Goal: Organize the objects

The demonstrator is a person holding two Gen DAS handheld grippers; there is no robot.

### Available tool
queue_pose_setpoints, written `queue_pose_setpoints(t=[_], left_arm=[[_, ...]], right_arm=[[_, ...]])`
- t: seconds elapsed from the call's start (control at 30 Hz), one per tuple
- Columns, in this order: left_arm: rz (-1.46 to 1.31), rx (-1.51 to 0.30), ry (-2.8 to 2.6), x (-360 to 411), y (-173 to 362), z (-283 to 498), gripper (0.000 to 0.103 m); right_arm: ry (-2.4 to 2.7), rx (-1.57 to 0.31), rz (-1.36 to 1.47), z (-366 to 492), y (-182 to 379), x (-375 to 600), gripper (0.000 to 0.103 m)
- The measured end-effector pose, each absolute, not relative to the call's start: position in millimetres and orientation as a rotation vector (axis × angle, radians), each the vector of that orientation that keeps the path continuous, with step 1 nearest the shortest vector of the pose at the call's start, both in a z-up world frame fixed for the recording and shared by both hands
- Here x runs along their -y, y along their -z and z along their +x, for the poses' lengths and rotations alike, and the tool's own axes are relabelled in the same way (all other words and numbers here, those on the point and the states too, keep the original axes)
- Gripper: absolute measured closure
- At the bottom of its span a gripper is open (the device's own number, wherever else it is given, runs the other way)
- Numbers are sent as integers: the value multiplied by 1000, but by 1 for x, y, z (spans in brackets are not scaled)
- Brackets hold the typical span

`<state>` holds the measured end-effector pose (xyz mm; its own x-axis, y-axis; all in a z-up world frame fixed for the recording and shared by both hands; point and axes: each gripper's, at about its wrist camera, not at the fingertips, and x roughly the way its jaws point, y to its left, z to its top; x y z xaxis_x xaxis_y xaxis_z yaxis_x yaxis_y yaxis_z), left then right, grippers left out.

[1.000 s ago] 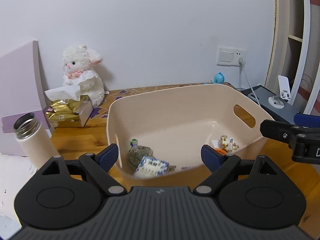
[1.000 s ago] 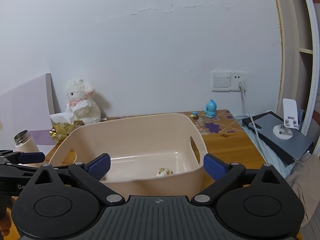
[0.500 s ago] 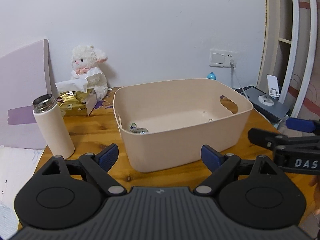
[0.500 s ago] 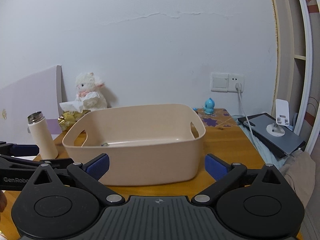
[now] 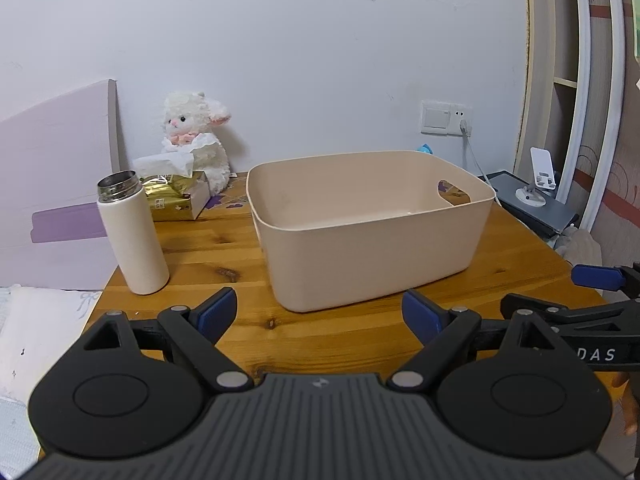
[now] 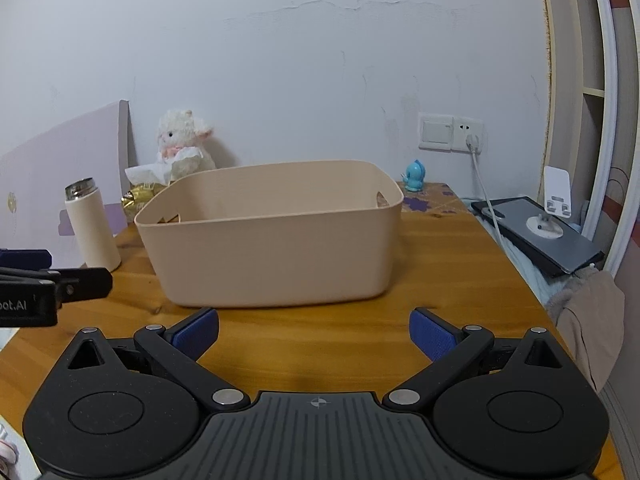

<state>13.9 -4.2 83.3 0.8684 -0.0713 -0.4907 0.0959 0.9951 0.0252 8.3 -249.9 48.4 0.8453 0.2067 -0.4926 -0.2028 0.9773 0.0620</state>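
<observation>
left wrist view: you have pulled back and dropped lower than a second ago; then you looked down into the beige bin [image 5: 372,232] at the packets on its floor, now you see its outer wall and rim and the contents are hidden. the bin sits on the wooden counter [image 5: 240,252], well ahead of your left tool [image 5: 316,314]. that tool is spread wide, blue pads apart, holding nothing and touching nothing. the white flask [image 5: 132,236] stands upright to the left of the bin, apart from it, with the gold tissue box [image 5: 176,200] and the plush lamb [image 5: 196,136] behind it. your right tool [image 5: 596,280] pokes in at the right edge.

right wrist view: here too you have backed off since the earlier frame; the bin [image 6: 272,240] now shows its whole front wall with bare counter [image 6: 440,264] between it and your right tool [image 6: 314,330]. the tool is spread wide, gripping nothing. the flask [image 6: 94,228] stands left of the bin. your left tool [image 6: 52,284] enters from the left. a small blue figure [image 6: 415,176] sits behind the bin near the wall.
</observation>
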Motion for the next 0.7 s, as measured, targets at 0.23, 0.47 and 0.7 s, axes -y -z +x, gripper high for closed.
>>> queue_pose_setpoints(t=[0.23,0.47,0.7], left_arm=[[31,-539,108,6,-73,-4,13],[24,-549,144,10,-68,-20,13],[41,-556,151,11,-68,-29,13]], right_arm=[[-210,-495,-28,-16,-49,253,0],[-210,-506,-13,-30,-48,260,0],[-172,-479,-27,-45,-50,271,0]])
